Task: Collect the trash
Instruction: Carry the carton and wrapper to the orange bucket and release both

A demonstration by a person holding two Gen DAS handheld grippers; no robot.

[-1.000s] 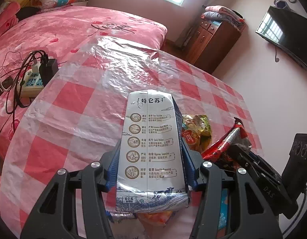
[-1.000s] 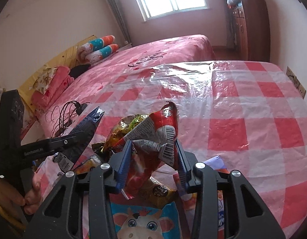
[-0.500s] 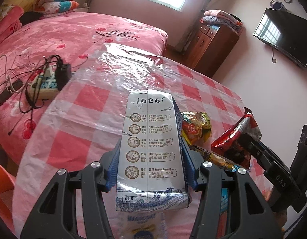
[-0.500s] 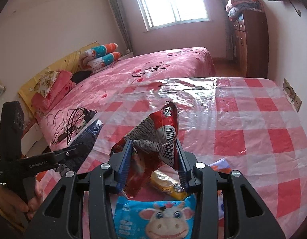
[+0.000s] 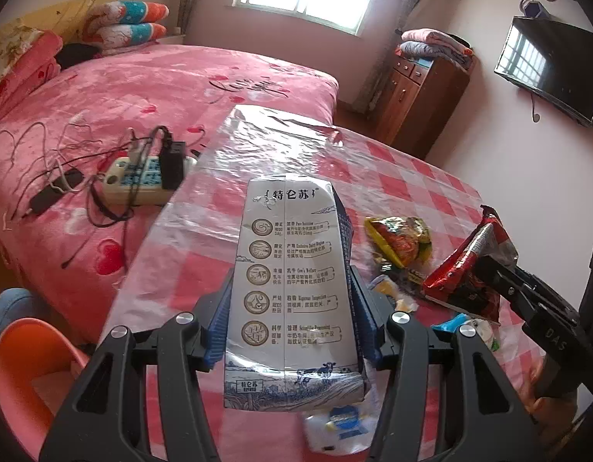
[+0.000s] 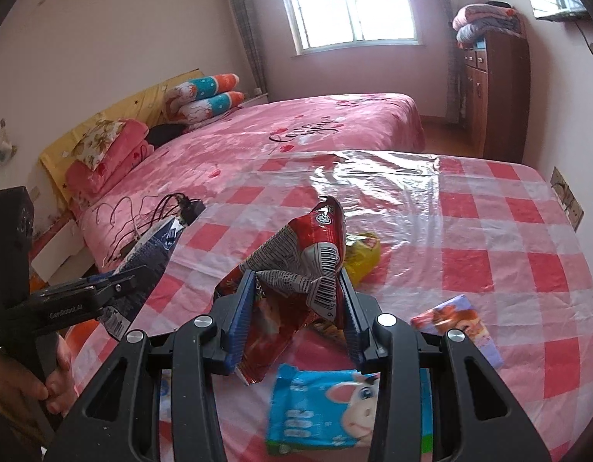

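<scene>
Left tool (image 5: 292, 331) is clamped on a flattened milk carton (image 5: 292, 288), gripped across its width near the lower half, carton held up off the worktop (image 5: 404, 177). Right tool (image 6: 296, 308) is clamped on a crumpled red snack bag (image 6: 300, 265), also lifted clear.

Handling, judged by looks: carton is empty and squashed, so light, fairly stiff along its length but the coated card is prob slick. Side-to-side grip across the flat faces seems right; a grip nearer the end would let it swing. Red bag is thin foil film, v. light, soft, crinkly, no real shape. It could slide out if the pinch eases, so a bunched fold is the best spot, which is approx where the pads sit.

More trash lies on the worktop: a yellow wrapper (image 6: 360, 250), a blue packet w/ a cartoon animal (image 6: 331, 408) just below the right tool, a small purple pack (image 6: 458, 323) to the right.

Vs 1 s ago: both tools have risen and pulled back w/ their loads, grips unchanged. The left view now takes in more of the bed (image 5: 142, 96) and the power strip (image 5: 142, 181); the trash pile sits farther below.
</scene>
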